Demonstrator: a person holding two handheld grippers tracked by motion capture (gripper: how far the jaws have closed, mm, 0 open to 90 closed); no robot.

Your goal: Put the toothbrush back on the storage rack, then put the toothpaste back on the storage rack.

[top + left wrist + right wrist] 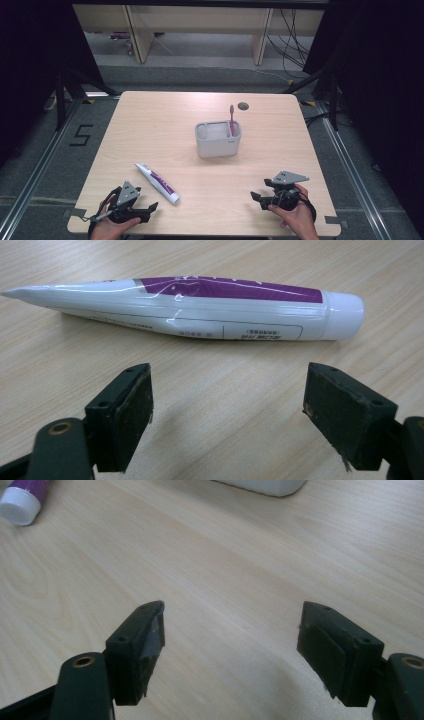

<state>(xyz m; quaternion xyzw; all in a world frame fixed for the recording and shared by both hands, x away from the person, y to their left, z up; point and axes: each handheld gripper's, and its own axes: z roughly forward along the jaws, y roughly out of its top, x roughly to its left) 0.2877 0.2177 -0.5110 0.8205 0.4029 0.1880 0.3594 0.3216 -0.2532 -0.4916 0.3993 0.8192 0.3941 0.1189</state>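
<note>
Purple-and-white toothpaste tube (190,307) lies flat on the wooden table (150,125), near the left front corner, capped end toward the near edge. Just beside it the left gripper (150,207) rests with jaws spread wide and empty, facing the tube. Farther right, the right gripper (257,196) also gapes wide, holding nothing. Beyond, mid-table, a white holder (218,140) carries a pink toothbrush (231,120) upright.

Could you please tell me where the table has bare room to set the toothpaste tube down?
Bare wood lies between the holder and the table's far edge, along its left side, and between the right claw and the holder. It is crowded near the front left, where the toothpaste tube lies by the left claw.
</note>
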